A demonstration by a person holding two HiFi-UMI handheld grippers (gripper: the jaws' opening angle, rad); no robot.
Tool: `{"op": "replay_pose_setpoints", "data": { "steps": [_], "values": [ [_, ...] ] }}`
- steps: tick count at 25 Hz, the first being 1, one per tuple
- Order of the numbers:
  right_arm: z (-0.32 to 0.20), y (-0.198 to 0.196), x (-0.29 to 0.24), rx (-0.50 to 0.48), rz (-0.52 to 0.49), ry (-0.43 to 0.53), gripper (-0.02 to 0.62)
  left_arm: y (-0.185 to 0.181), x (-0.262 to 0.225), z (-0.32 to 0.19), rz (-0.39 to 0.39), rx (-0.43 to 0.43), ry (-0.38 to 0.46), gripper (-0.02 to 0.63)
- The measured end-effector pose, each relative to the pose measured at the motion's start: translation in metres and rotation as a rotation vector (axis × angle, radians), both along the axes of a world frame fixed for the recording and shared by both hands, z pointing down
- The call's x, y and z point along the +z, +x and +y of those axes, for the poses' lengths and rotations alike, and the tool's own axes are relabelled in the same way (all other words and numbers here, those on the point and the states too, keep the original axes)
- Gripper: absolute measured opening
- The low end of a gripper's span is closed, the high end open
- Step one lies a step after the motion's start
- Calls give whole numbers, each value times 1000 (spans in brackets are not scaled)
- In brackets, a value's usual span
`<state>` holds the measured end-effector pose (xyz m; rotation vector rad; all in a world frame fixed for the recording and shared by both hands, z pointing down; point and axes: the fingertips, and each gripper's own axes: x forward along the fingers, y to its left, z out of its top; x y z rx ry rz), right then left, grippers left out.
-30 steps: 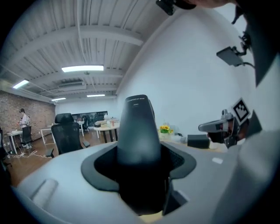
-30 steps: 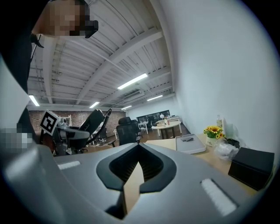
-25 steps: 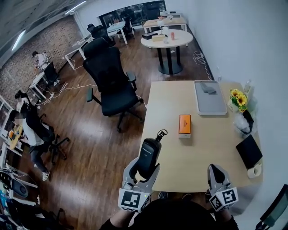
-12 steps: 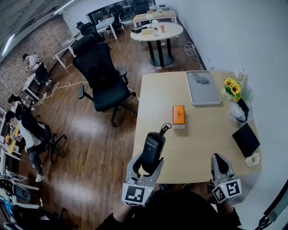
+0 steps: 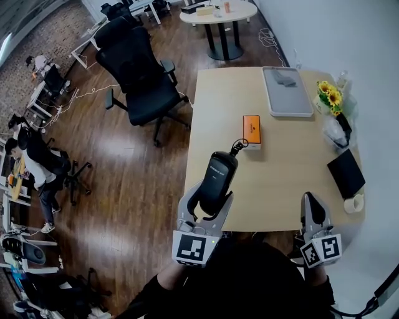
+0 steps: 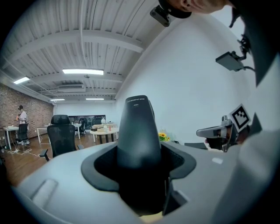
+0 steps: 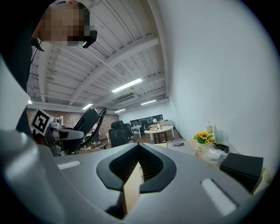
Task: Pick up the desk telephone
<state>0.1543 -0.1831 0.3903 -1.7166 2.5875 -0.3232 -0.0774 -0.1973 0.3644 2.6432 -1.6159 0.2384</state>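
Note:
A black telephone handset (image 5: 219, 177) stands upright in my left gripper (image 5: 209, 202), whose jaws are shut on its lower half. A coiled cord (image 5: 238, 147) hangs from the handset's top end. In the left gripper view the handset (image 6: 139, 131) fills the middle between the jaws. It is held over the front left edge of the wooden table (image 5: 280, 177). My right gripper (image 5: 310, 209) hovers at the table's front right edge, shut with nothing in it. From the right gripper view (image 7: 139, 165) the handset (image 7: 89, 119) shows at the left. No telephone base is in view.
On the table lie an orange box (image 5: 252, 129), a grey tray (image 5: 287, 92), yellow flowers (image 5: 329, 96), a black pad (image 5: 346, 172) and a white cup (image 5: 353, 204). A black office chair (image 5: 134, 65) stands left of the table, and a round table (image 5: 218, 11) lies beyond it.
The left gripper has carried the handset a little up and to the right, over the table's front edge. The head view has tilted nearer the table. The right gripper stays shut.

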Motion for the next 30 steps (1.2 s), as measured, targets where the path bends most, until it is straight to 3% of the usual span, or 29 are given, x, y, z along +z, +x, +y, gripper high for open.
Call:
{"op": "replay_pose_setpoints", "data": {
  "steps": [30],
  "values": [
    [-5,-21,1,-72,23,7,0,-8,23,-2,-53,-5,-53,261]
  ]
}}
